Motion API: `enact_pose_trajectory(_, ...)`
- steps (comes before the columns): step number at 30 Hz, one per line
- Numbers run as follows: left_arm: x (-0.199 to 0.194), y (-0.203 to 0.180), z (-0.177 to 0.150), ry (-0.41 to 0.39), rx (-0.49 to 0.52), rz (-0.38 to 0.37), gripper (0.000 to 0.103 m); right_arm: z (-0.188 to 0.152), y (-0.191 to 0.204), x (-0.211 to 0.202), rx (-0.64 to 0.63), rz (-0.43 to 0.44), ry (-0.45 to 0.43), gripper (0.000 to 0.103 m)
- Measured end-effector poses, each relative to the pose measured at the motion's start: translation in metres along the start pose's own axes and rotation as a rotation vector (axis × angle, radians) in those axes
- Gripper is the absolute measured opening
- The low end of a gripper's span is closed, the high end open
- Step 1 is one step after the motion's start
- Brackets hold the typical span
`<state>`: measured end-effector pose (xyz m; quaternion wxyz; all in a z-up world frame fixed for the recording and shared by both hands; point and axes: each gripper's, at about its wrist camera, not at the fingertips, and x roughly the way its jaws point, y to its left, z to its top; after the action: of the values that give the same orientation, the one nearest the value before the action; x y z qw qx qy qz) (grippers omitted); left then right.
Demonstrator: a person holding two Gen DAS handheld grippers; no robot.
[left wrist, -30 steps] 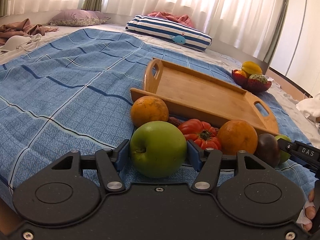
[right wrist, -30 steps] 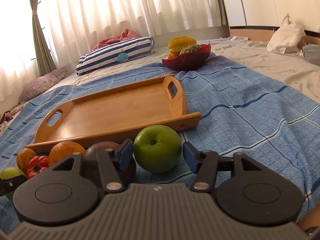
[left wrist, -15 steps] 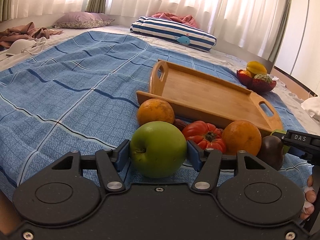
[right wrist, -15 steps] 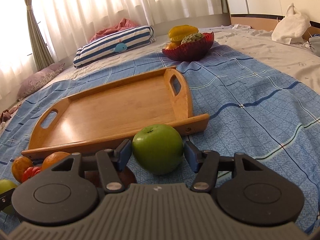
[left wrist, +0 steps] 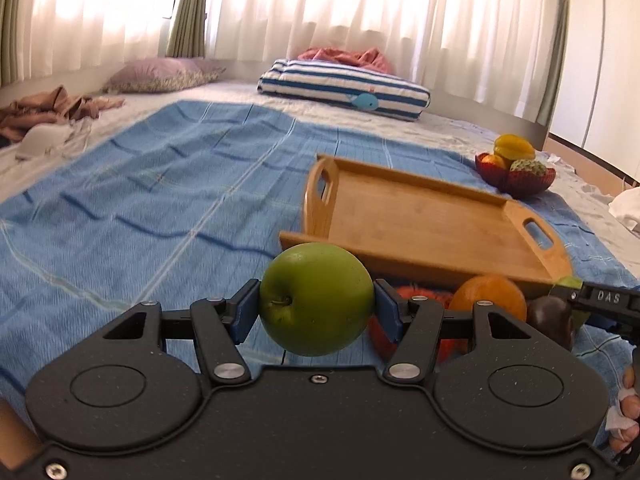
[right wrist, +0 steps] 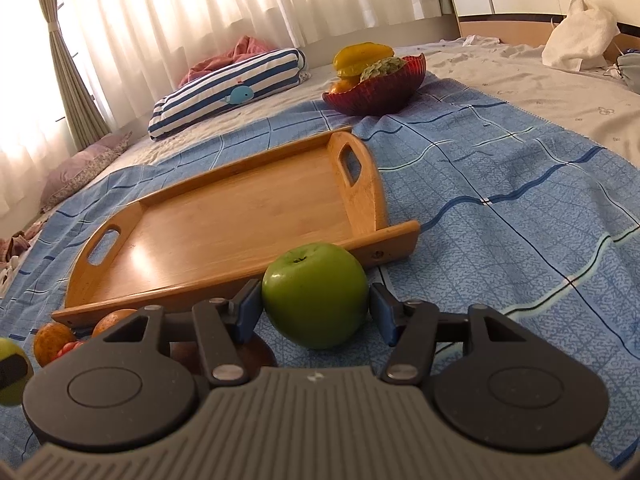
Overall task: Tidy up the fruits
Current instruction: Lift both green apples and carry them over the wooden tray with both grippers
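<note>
Between my left gripper (left wrist: 317, 312) and the wooden tray (left wrist: 432, 224) sat a tomato (left wrist: 412, 292) and orange (left wrist: 488, 298); it clenched a green apple (left wrist: 316, 298). Only the right view showed my right gripper (right wrist: 316, 310) grasping a second apple (right wrist: 316, 294) near the tray's right corner.

Both views are backlit by blown-out curtains (left wrist: 320, 4); edges are bent by fisheye; slight blur is seen.

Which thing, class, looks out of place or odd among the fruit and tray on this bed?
Nothing is spilled or damaged. The oddest thing: the wooden tray holds nothing, while oranges, a tomato and a dark fruit lie loose on the blue blanket beside it.
</note>
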<state>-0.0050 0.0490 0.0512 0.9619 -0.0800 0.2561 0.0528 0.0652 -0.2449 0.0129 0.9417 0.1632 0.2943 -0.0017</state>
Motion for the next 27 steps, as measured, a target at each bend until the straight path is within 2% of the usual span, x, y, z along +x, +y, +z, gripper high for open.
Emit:
enact_pose_trajectory(5, 0.000, -0.004, 0.020, -0.017, 0.022, -0.033, 0.058, 0.004, 0.002, -0.010, -0.017, 0.023, -0.026, 0.060)
enact_pose_trajectory(17, 0.005, -0.031, 0.067, 0.002, 0.063, -0.146, 0.058, 0.034, 0.012, -0.023, -0.063, 0.085, -0.091, 0.060)
enact_pose_trajectory(27, 0.038, -0.065, 0.099, 0.073, 0.117, -0.210, 0.058, 0.060, 0.020, -0.011, -0.168, 0.141, -0.092, 0.061)
